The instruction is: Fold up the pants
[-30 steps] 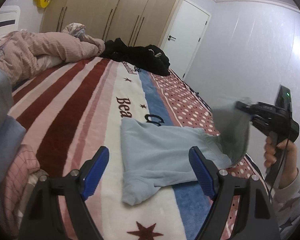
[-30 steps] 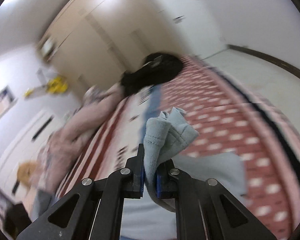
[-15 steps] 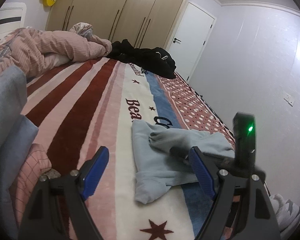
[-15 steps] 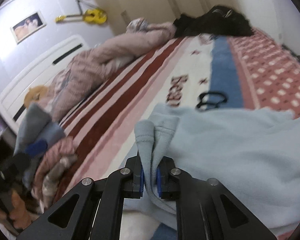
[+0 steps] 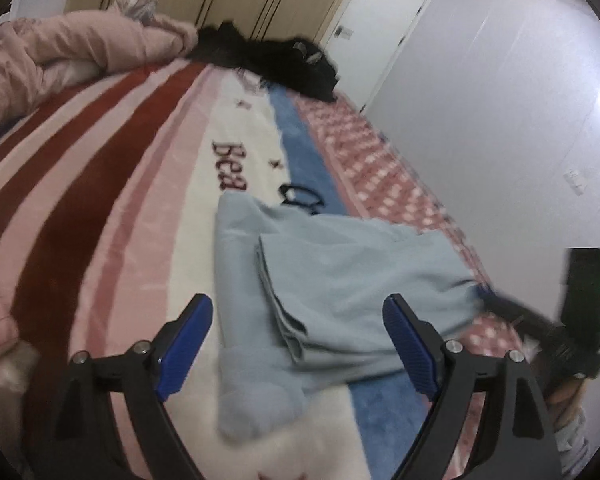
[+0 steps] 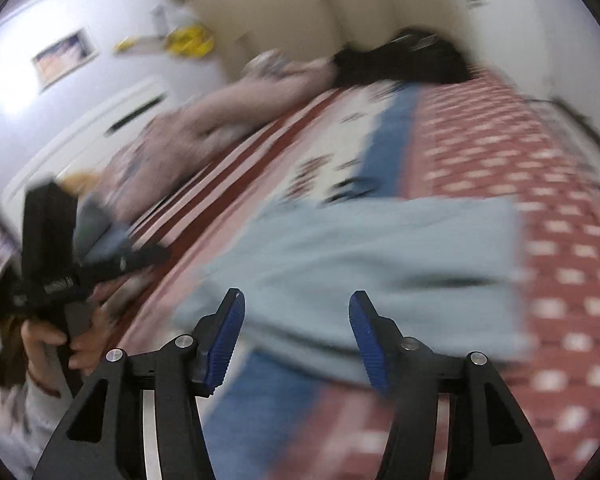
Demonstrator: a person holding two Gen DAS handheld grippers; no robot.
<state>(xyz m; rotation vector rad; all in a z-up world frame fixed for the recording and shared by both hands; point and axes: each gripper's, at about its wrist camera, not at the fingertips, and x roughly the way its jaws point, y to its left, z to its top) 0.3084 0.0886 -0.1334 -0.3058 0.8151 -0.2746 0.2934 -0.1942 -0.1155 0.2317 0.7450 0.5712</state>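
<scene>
- The right gripper (image 6: pixel 296 336) has let go of the pants (image 5: pixel 340 280); its jaws, pinched on the cloth half a second ago, are now spread and empty.
- The one pair of pants lies folded over itself on the bed (image 5: pixel 112 200), near its right edge.
- The left gripper (image 5: pixel 298 350) hovers over them, jaws spread, holding nothing.
- One black clothes heap (image 5: pixel 268 60) sits at the far end.

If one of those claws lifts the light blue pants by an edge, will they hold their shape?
Probably not. The light blue pants lie in soft, draped layers on the blanket, so they would likely sag and unfold. They look thin, so probably light. The fuzzy blanket may drag at them if pushed.
</scene>
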